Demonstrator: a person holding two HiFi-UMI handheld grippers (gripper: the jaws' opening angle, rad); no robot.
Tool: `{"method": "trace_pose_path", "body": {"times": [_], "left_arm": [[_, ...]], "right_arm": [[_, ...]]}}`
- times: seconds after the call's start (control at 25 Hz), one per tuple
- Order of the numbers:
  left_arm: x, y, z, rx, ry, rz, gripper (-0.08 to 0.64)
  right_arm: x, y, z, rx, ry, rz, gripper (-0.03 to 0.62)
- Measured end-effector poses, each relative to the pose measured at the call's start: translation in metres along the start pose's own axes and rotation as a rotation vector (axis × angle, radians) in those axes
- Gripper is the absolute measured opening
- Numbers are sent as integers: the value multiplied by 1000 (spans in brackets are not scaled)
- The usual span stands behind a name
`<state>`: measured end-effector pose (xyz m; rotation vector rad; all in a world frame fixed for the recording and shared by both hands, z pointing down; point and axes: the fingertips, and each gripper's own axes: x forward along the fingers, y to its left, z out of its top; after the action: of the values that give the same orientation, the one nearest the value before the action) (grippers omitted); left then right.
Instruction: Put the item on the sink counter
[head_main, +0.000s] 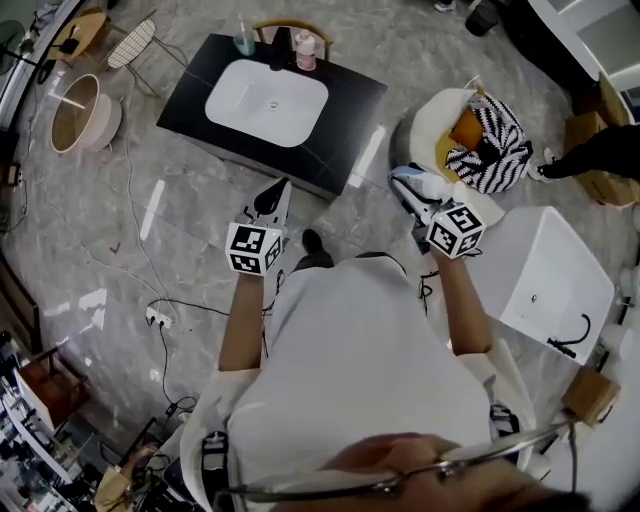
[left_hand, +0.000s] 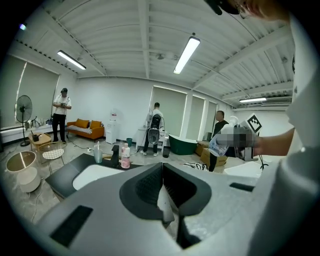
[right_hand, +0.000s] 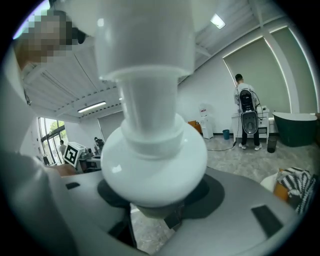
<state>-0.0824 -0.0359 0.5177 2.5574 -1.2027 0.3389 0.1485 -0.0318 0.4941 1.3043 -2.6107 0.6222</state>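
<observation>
My right gripper (head_main: 408, 190) is shut on a white bottle (head_main: 420, 184) with a pale blue part, held in the air right of the sink counter. In the right gripper view the bottle (right_hand: 152, 155) fills the middle, its round white shoulder sitting between the jaws. The black sink counter (head_main: 345, 105) with its white basin lies ahead, some way off. My left gripper (head_main: 272, 200) hangs level with the right one, nearer the counter's front edge, shut with nothing in it (left_hand: 162, 187). From the left gripper view, the bottle (left_hand: 222, 145) shows at the right.
A clear cup (head_main: 243, 40), a black dispenser (head_main: 281, 46) and a pink bottle (head_main: 305, 50) stand at the counter's back edge. A white seat with a striped cloth (head_main: 495, 150) and a white cabinet (head_main: 545, 270) are at the right. A cable (head_main: 160, 320) crosses the floor.
</observation>
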Motion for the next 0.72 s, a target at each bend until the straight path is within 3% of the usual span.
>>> {"method": "trace_pose_path", "body": {"times": [0.4, 0.72], "left_arm": [[35, 35, 14, -23, 15, -61, 5], [70, 49, 19, -40, 24, -24, 5]], "right_arm": [[35, -14, 22, 19, 17, -65, 250], [84, -43, 28, -23, 68, 2, 250]]}}
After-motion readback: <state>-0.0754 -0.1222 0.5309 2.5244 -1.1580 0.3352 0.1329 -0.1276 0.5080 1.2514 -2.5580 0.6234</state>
